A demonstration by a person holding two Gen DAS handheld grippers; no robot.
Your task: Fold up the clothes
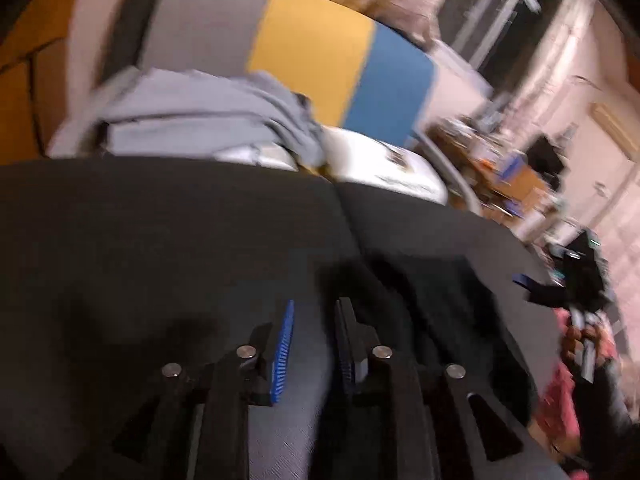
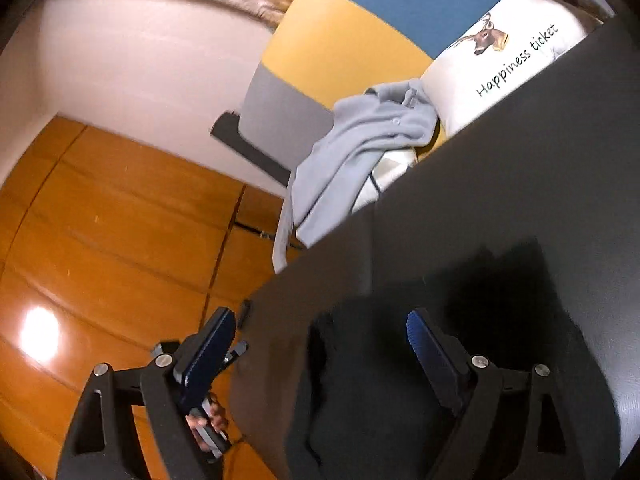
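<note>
black garment under both grippers on the dark tabletop

the left gripper (image 1: pixel 312 344) hangs low over the tabletop (image 1: pixel 160 220), its blue-padded fingers (image 1: pixel 283 352) drawn close with only a narrow gap between them. whether cloth is pinched in that gap cannot be told; the left wrist view is blurred and the dark fabric blends with the dark surface. a black garment (image 1: pixel 432 304) lies flat just ahead and to the right of the fingertips, near the tabletop's right edge.

the right gripper (image 2: pixel 320 336) stands released, jaws spread wide. one finger (image 2: pixel 212 344) sits out over the tabletop's edge above the wooden floor (image 2: pixel 100 220), the other over the tabletop (image 2: pixel 520 160). the black garment (image 2: pixel 360 380) lies between and below the two fingers, rumpled at its near edge. a hand (image 2: pixel 208 420) grips a handle below the outer finger.

beyond the tabletop, a grey shirt (image 2: pixel 360 144) is draped in a loose heap, one part hanging down toward the floor. beside it rests a white pillow (image 2: pixel 512 60) printed with a deer and the words "happiness ticket". behind both stands a panel (image 1: pixel 316 56) in grey, yellow and blue bands.

in the left wrist view the right gripper (image 1: pixel 536 288) shows at the tabletop's far right edge, held by a hand (image 1: pixel 580 336).
</note>
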